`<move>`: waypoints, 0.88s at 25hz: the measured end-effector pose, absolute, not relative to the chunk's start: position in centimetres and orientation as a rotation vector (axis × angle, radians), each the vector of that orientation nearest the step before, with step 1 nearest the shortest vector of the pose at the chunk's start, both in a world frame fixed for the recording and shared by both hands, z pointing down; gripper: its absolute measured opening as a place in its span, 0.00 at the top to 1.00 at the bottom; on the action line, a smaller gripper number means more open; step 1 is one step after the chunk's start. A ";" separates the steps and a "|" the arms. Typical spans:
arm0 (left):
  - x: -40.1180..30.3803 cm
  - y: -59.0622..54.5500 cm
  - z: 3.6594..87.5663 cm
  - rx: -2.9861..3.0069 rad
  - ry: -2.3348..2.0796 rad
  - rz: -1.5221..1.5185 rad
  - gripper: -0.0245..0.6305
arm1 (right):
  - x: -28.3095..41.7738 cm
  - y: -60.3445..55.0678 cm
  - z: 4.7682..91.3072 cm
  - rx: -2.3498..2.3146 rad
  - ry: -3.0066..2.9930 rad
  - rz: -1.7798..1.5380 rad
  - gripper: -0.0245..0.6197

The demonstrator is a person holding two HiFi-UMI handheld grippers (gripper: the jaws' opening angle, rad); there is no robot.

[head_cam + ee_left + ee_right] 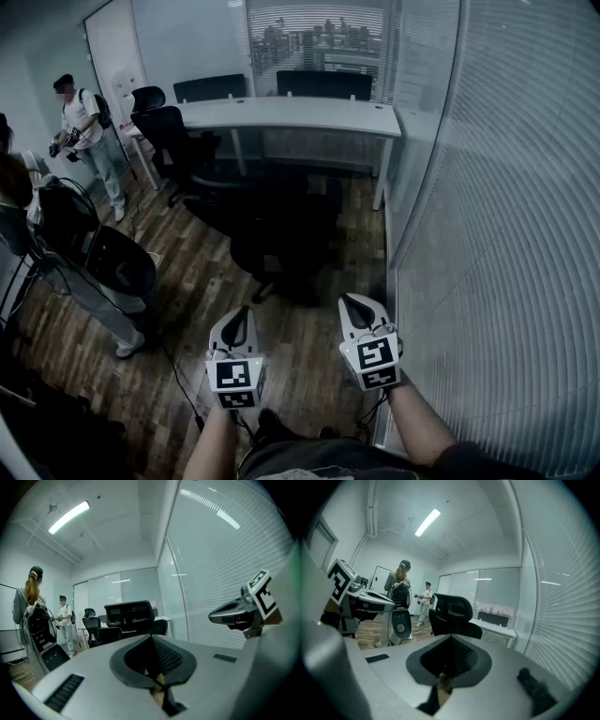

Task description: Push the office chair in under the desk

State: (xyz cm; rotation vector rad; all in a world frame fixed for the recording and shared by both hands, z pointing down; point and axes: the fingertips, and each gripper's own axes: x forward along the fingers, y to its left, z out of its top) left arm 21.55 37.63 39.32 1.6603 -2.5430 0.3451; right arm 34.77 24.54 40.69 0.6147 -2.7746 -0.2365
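A black office chair (281, 234) stands on the wood floor, pulled out a good way in front of the long white desk (291, 114). Its back faces me. In the left gripper view the chair (129, 618) is straight ahead; in the right gripper view the chair (454, 613) sits slightly left of the desk (494, 626). My left gripper (241, 314) and right gripper (352, 302) are held side by side, short of the chair and not touching it. Both are shut with nothing between the jaws.
A second black chair (164, 127) stands at the desk's left end. One person (89, 136) stands at the far left; another person (84, 267) with a backpack is nearer on the left. A glass wall with blinds (487, 216) runs along the right. A cable (173, 370) lies on the floor.
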 end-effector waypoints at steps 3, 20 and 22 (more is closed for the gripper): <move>22.2 37.6 38.9 1.660 -2.561 0.339 0.94 | 35.4 24.4 40.4 0.609 -2.783 -0.237 0.93; 21.2 41.1 38.5 1.743 -2.512 0.289 0.94 | 35.1 29.6 39.8 0.654 -2.746 -0.274 0.93; 20.8 41.7 38.7 1.752 -2.508 0.300 0.94 | 34.8 30.1 39.7 0.663 -2.755 -0.266 0.93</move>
